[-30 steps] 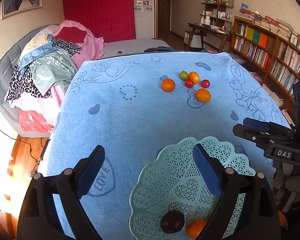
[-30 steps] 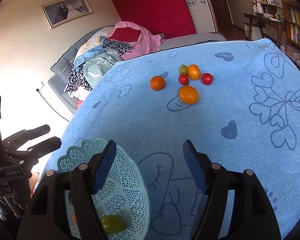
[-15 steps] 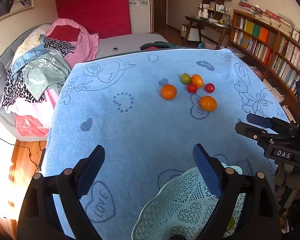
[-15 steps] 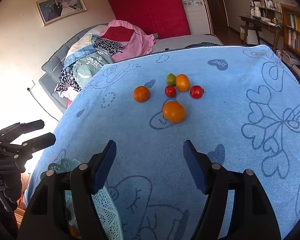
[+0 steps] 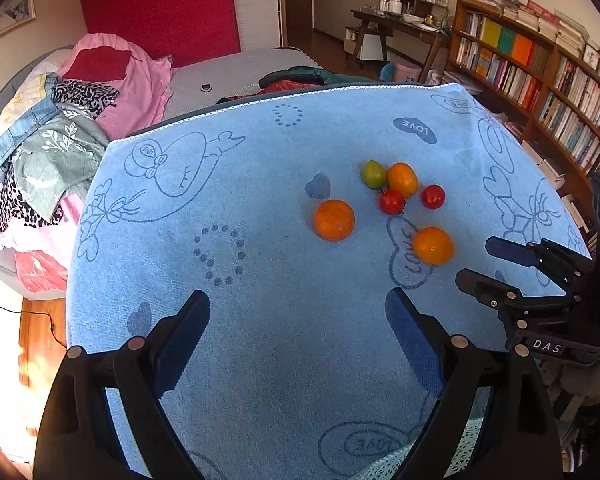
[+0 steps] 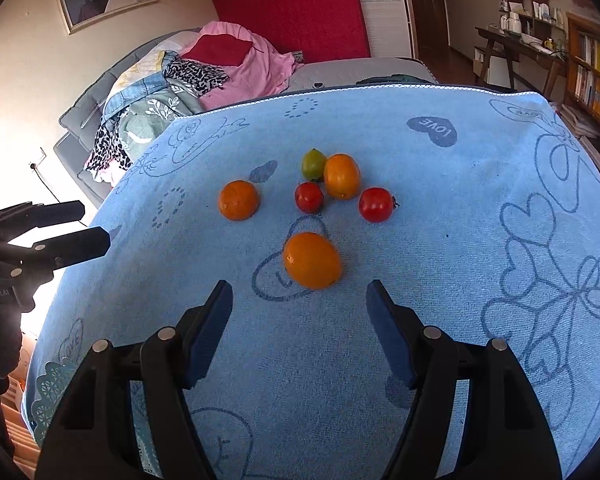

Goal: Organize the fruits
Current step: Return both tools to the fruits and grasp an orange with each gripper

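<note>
The left hand-held gripper (image 5: pixel 296 320) fills the bottom of the left wrist view, tilted down at the tabletop (image 5: pixel 260 360), its blue-padded black jaws wide apart with only cloth between them. The right hand-held gripper (image 6: pixel 299 308) sits likewise at the bottom of the right wrist view, jaws apart and empty, pointing at the nearest orange (image 6: pixel 312 260) just above its tips. In the left view the right one juts in from the right edge, marked "DAS".

A blue terry towel (image 6: pixel 460 280) with darker printed hearts, bows and "LOVE" covers the tabletop. A pale green lattice plastic basket (image 6: pixel 52 392) shows only its scalloped rim at the lower left of the right view.

The fruits lie clustered mid-frame: a second orange (image 6: pixel 239 200) to the left, an oval orange (image 6: pixel 341 176) touching a small green fruit (image 6: pixel 313 164), and two glossy red tomatoes (image 6: pixel 309 197) (image 6: pixel 375 204) beside them.

Behind stand a bed (image 5: pixel 236 76) heaped with clothes, a red headboard (image 5: pixel 160 8), and bookshelves (image 5: pixel 540 76) at right.
</note>
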The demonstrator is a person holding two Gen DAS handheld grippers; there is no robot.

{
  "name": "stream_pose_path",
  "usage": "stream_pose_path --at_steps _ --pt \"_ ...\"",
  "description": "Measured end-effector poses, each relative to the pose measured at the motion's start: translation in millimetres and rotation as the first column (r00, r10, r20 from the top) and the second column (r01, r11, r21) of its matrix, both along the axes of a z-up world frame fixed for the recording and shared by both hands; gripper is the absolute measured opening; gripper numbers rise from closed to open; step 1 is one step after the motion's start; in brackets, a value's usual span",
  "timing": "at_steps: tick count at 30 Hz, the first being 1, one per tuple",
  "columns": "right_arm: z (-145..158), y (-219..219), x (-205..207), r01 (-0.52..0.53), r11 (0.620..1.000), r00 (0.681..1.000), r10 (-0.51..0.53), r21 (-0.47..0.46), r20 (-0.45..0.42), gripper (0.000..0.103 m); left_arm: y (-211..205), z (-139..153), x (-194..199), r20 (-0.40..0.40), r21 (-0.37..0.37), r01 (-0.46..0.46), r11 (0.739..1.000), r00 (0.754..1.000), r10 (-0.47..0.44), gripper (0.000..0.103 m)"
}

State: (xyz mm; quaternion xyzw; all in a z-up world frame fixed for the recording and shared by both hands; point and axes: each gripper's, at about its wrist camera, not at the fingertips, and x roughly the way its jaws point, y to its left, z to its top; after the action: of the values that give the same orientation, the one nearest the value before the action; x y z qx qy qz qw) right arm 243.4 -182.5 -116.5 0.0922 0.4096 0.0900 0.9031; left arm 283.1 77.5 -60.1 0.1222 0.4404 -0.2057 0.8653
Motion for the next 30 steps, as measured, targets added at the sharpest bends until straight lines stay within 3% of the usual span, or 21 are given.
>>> stream_pose_path --at_steps 14,23,27,30 --pt "-26 -10 27 -0.002 1.0 0.999 0.003 0.027 -0.045 0.071 -57 -39 61 -0.023 0.087 0.122 0.989 0.992 -0.121 0.086" --pt "-33 -10 28 -0.005 1.0 0.999 0.006 0.029 -0.048 0.071 -70 -62 80 -0.062 0.087 0.149 0.985 0.988 -0.144 0.061" --pt "-33 -8 27 -0.006 1.0 0.999 0.007 0.018 -0.041 0.071 -75 -67 84 -0.082 0.073 0.159 0.985 0.985 -0.153 0.042" --pt "-34 -7 26 -0.006 1.0 0.999 0.007 0.013 -0.038 0.071 -75 -68 81 -0.078 0.072 0.163 0.984 0.984 -0.158 0.039"
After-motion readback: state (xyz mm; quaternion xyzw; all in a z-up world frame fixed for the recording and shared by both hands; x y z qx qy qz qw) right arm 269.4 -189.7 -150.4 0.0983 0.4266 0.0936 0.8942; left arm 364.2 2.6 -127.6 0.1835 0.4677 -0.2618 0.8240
